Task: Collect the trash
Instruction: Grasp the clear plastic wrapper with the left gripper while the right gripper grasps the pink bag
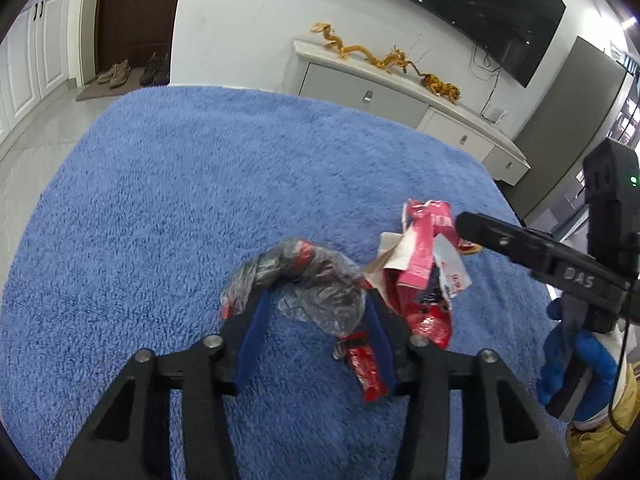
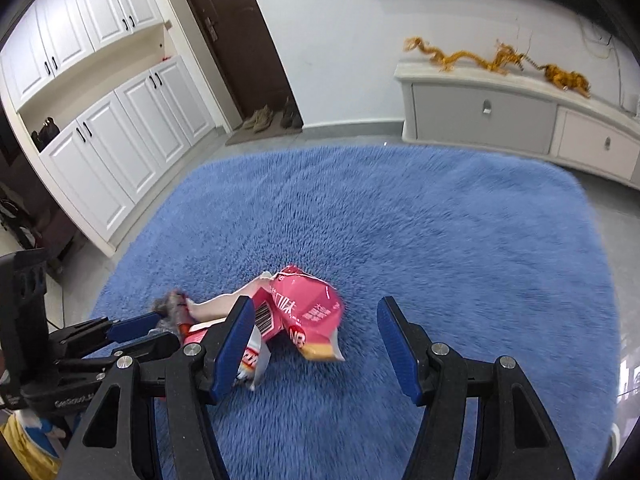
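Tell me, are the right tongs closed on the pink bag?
No. The right tongs stand wide open, and the pink bag lies free on the rug.

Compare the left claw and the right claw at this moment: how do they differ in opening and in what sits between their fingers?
The left claw straddles a crumpled clear plastic wrapper, which sits between its fingers; the right claw has only blue rug in its gap. The left claw's fingers stand closer together than the right claw's wide-open ones. The pink snack bag lies mostly beyond the right claw's left finger, not between its fingers. Both have blue pads and hover over the same trash pile.
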`<state>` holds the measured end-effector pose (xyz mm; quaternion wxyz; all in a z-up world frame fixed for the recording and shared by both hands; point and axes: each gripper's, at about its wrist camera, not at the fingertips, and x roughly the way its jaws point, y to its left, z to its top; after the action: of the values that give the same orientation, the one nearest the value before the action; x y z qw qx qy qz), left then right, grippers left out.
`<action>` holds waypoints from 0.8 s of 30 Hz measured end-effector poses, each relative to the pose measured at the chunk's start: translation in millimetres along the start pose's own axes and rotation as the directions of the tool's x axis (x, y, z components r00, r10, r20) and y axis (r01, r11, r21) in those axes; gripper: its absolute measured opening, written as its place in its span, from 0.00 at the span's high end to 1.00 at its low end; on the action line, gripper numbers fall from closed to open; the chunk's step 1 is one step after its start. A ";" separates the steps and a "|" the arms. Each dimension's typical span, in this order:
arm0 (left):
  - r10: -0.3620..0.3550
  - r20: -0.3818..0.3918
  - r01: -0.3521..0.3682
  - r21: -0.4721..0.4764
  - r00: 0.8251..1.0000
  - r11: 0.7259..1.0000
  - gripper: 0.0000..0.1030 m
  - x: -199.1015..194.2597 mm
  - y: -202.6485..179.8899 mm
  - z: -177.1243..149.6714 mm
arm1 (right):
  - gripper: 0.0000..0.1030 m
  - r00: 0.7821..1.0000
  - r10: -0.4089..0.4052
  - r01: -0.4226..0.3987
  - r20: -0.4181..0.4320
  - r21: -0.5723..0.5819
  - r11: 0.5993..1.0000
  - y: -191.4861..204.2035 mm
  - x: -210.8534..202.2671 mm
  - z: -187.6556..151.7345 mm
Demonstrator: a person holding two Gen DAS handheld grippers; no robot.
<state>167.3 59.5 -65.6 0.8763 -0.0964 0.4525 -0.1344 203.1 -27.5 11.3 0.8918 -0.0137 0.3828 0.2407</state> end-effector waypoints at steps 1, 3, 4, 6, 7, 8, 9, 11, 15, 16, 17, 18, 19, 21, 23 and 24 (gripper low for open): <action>0.004 0.003 -0.004 0.001 1.000 1.000 0.61 1.1 0.7 -0.1 | 0.42 1.000 0.002 -0.002 -0.009 0.002 1.000 1.2 6.8 -0.2; 0.009 0.010 -0.009 0.004 1.000 1.000 0.67 1.8 1.2 0.1 | 0.52 0.999 0.005 -0.005 -0.031 0.001 1.000 0.9 18.0 -1.3; 0.009 0.013 -0.009 0.001 1.000 1.000 0.69 2.2 2.0 0.4 | 0.56 0.999 0.005 -0.005 -0.038 0.000 1.000 0.2 20.2 -1.5; 0.012 0.018 -0.012 -0.003 1.000 1.000 0.78 2.6 4.3 0.7 | 0.63 0.999 0.000 -0.001 -0.033 -0.006 1.000 -0.1 21.2 -2.9; 0.011 0.017 -0.011 -0.004 1.000 1.000 0.80 2.6 5.0 0.1 | 0.66 1.000 0.007 -0.007 -0.030 -0.004 1.000 -0.8 19.4 -3.2; 0.009 0.017 -0.009 -0.005 1.000 1.000 0.84 1.2 6.6 -0.8 | 0.67 1.000 0.011 -0.011 -0.025 -0.004 1.000 -1.4 17.1 -3.5; 0.008 0.019 -0.008 -0.003 1.000 1.000 0.86 0.0 6.6 -1.4 | 0.67 1.000 0.003 -0.003 -0.017 -0.010 1.000 -1.1 13.4 -4.8; 0.009 0.028 -0.009 0.006 1.000 1.000 0.88 -5.3 6.6 -3.9 | 0.68 1.000 -0.002 0.002 -0.002 -0.013 1.000 -1.4 5.8 -6.4; 0.005 0.054 -0.006 0.019 0.999 1.000 0.89 -23.1 4.0 -7.4 | 0.68 0.999 -0.010 0.010 0.038 -0.006 1.000 -3.5 -18.3 -11.4; 0.005 0.063 -0.007 0.023 0.998 1.000 0.89 -29.9 2.9 -9.2 | 0.68 0.999 -0.012 0.012 0.046 -0.005 1.000 -3.3 -24.1 -12.6; 0.005 0.070 -0.007 0.026 0.998 1.000 0.89 -35.6 1.0 -9.7 | 0.68 0.998 -0.015 0.015 0.056 -0.005 1.000 -2.9 -31.1 -14.6; 0.005 0.078 -0.007 0.030 0.997 1.000 0.89 -41.6 -0.6 -10.6 | 0.68 0.998 -0.021 0.021 0.066 -0.009 1.000 -2.7 -42.5 -19.8; 0.006 0.087 -0.009 0.038 0.996 0.999 0.90 -48.4 -2.8 -12.2 | 0.68 0.997 -0.027 0.028 0.075 -0.012 1.000 -1.6 -51.4 -24.1; 0.007 0.107 -0.013 0.059 0.994 0.998 0.90 -63.1 -9.9 -16.1 | 0.68 0.995 -0.037 0.038 0.089 -0.013 0.999 -0.9 -68.6 -32.7; 0.000 0.123 -0.010 0.083 0.992 0.997 0.90 -78.0 -19.3 -20.9 | 0.68 0.994 -0.046 0.047 0.104 -0.007 0.999 -0.7 -87.8 -42.9; -0.004 0.131 -0.009 0.094 0.991 0.996 0.90 -85.3 -23.5 -24.2 | 0.68 0.992 -0.053 0.054 0.112 -0.003 0.999 -1.5 -98.2 -48.8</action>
<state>96.8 63.7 -7.2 0.9078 -0.0630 0.3873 -0.1479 112.7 -80.2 44.3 0.9180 -0.0132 0.3308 0.2184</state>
